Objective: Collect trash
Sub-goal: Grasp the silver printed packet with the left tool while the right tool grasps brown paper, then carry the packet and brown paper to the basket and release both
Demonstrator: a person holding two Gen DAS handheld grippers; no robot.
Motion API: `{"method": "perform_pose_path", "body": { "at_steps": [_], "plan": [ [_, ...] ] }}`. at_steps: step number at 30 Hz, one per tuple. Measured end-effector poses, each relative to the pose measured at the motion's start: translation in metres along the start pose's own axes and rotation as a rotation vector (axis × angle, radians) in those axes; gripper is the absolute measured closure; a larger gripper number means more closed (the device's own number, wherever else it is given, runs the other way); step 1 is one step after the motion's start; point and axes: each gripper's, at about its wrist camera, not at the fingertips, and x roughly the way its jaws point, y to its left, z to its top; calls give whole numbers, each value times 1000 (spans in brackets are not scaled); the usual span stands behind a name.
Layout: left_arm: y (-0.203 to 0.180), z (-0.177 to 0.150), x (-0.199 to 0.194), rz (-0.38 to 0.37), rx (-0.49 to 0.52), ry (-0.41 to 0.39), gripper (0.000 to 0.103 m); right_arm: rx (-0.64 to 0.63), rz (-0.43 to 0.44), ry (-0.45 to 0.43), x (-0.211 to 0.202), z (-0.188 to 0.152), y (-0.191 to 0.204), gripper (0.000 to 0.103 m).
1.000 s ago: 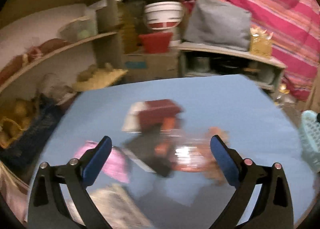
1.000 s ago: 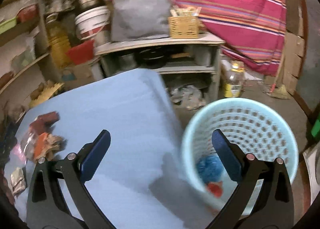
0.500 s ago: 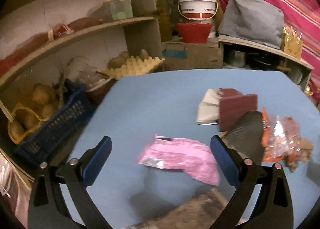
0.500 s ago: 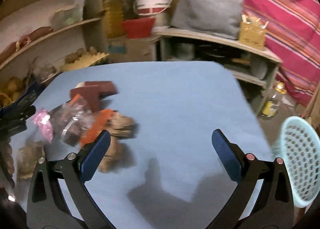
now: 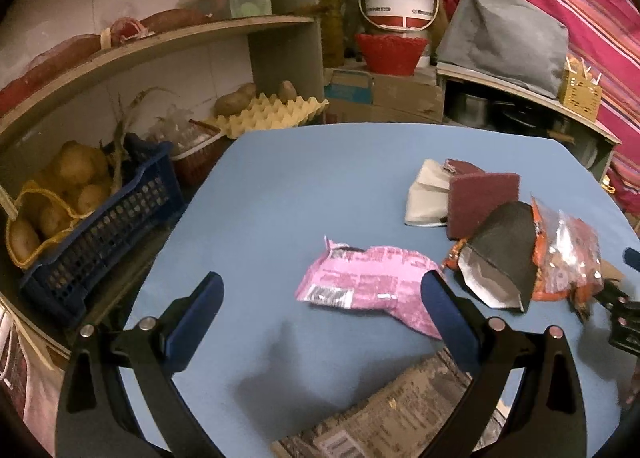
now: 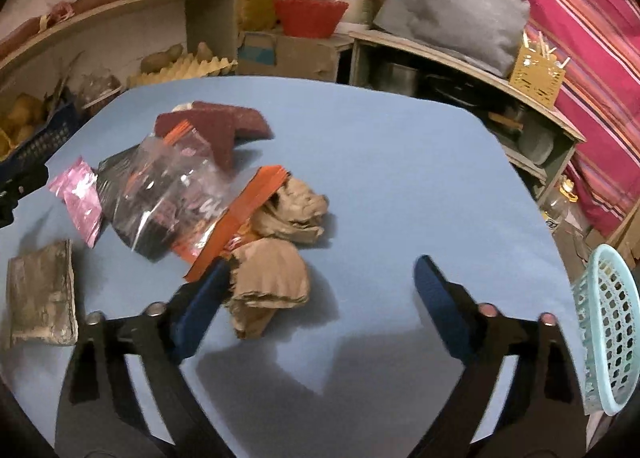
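Pink wrapper (image 5: 370, 284) lies flat, long axis slanting toward lower right.

Left gripper (image 5: 322, 300): two black arms spreading in a V, each ending in a flat, dark-blue padded finger (image 5: 196, 320), with two round silver screw heads on each arm just behind the pad. Right gripper (image 6: 316, 292): same build, with black arms, blue padded fingers (image 6: 436, 298) and paired silver screw heads per side. Its fingers look slightly motion-blurred; no cables, markings or sleeves show.
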Motion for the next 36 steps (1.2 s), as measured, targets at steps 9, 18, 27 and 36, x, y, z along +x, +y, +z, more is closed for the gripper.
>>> {"method": "perform_pose_path", "body": {
  "at_steps": [9,18,27,36],
  "plan": [
    [0,-24,-13,-63,-9,46,6,-21,64,-19,-12,-3,-6,66],
    [-7,-53,-19,-91,0,100,6,0,-1,-54,-42,-17,-53,66],
    [-17,-69,-11,-145,8,155,7,37,-38,-44,-53,-36,-89,66],
    [-34,-79,-13,-169,65,154,28,53,-49,-59,-61,-37,-101,66]
  ]
}}
